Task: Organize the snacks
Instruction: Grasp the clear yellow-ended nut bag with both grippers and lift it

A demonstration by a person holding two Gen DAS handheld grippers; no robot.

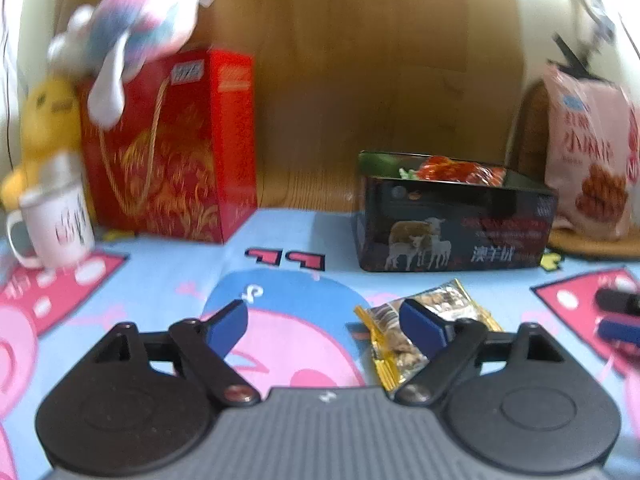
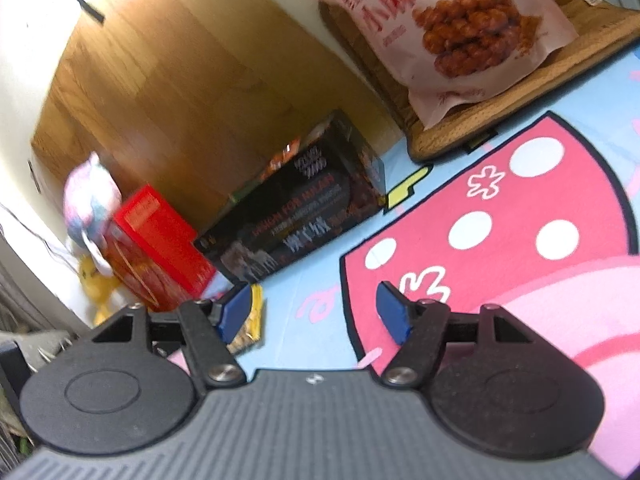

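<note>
While snack packet [image 1: 424, 336] nears cloth [image 1: 160, 280] edge, grippers apart

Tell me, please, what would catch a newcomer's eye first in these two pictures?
Probably the bright cartoon cloth, pink and blue, covering the whole surface. Next, the tall red gift box at the back left with a pastel plush toy on top, and the open black tin holding red packets to its right. A small gold-edged snack packet lies in front, beside one finger of the open left gripper.
</note>
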